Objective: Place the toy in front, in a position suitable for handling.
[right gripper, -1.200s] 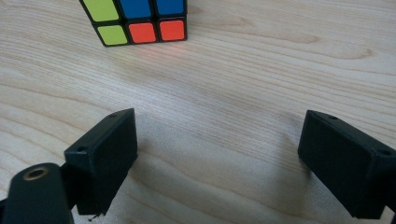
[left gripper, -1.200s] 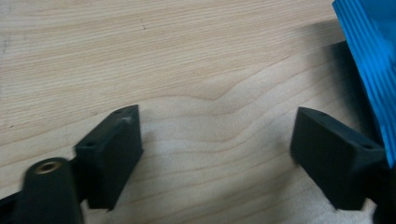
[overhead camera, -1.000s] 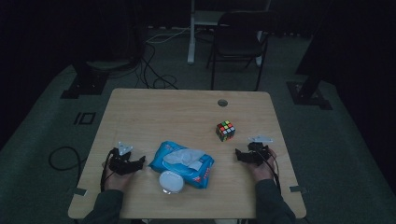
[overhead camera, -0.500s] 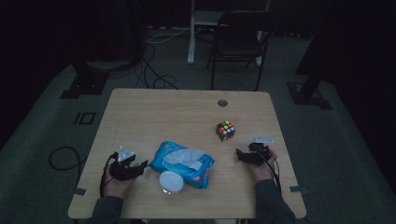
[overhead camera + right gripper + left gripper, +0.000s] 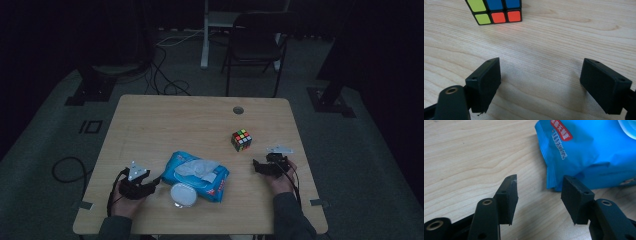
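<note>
Just left of the blue wipes pack (image 5: 196, 175), the left claw (image 5: 155, 183) sits low over the tabletop (image 5: 175, 120), jaws apart w/ nothing between them; they've just been closing a bit. In the left gripper view the pack's crimped corner (image 5: 554, 182) lies just beyond the tips, not touching either pad. The pack lies flat near the front edge, w/ a white round lid (image 5: 183, 195) at its near side, touching or overlapping it. Well right of the pack, the right claw (image 5: 256, 166) rests near the tabletop, jaws apart & empty after closing slightly. A colour cube (image 5: 241, 140) stands right of the pack & beyond it, near the right claw but clear of it; right gripper view shows bare wood between jaws & cube (image 5: 496, 11).
</note>
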### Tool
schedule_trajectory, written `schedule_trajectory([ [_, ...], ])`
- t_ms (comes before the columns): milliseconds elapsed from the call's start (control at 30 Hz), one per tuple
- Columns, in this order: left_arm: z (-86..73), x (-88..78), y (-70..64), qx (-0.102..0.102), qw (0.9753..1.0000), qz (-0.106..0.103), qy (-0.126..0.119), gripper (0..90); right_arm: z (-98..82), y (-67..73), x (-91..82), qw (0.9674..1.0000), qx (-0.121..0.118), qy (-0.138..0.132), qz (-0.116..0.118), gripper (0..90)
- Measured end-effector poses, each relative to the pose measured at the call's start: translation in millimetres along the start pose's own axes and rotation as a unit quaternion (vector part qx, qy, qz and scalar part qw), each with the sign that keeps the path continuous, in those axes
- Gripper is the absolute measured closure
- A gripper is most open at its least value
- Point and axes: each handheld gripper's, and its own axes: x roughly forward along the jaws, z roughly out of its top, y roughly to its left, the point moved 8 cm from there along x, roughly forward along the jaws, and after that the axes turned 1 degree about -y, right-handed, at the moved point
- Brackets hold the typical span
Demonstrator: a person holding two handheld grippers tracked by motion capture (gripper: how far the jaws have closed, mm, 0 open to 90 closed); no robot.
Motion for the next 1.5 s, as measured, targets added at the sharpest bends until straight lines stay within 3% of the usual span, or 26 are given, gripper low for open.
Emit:
schedule_trajectory([
  [233, -2.5, 5.2, -6.6, 0.021, 0.9996, 0.003, 0.018, 54.1, -0.1, 0.0, -0.1, 1.0000, 0.000, 0.000, 0.000, 17.2],
  [400, -1.2, 13.7, -3.5, 0.013, 0.9997, 0.005, 0.022, 58.4, -0.1, 0.0, -0.1, 1.0000, 0.000, 0.000, 0.000, 17.2],
  [533, 4.5, 19.2, -8.0, 0.036, 0.9992, 0.009, 0.016, 70.5, -0.1, 0.0, -0.1, 1.0000, 0.000, 0.000, 0.000, 17.2],
  [633, 6.4, 26.0, -11.3, 0.048, 0.9987, 0.008, 0.019, 73.0, -0.1, 0.0, -0.1, 1.0000, 0.000, 0.000, 0.000, 17.2],
  [833, 7.8, 29.3, -13.7, 0.060, 0.9979, 0.004, 0.023, 86.8, -0.2, 0.0, -0.2, 1.0000, -0.001, 0.000, 0.000, 17.2],
  [1000, 8.2, 29.7, -11.8, 0.056, 0.9982, -0.005, 0.022, 88.3, -0.4, -0.1, -0.5, 1.0000, -0.002, -0.001, 0.001, 17.2],
  [1167, 7.7, 28.6, -7.7, 0.053, 0.9983, -0.001, 0.024, 88.5, -0.7, -0.2, -0.7, 1.0000, -0.002, -0.001, 0.002, 17.2],
  [1500, 2.7, 22.2, 15.2, 0.026, 0.9993, 0.011, 0.026, 88.5, -0.9, -0.3, -1.1, 1.0000, -0.003, -0.001, 0.002, 17.2],
])
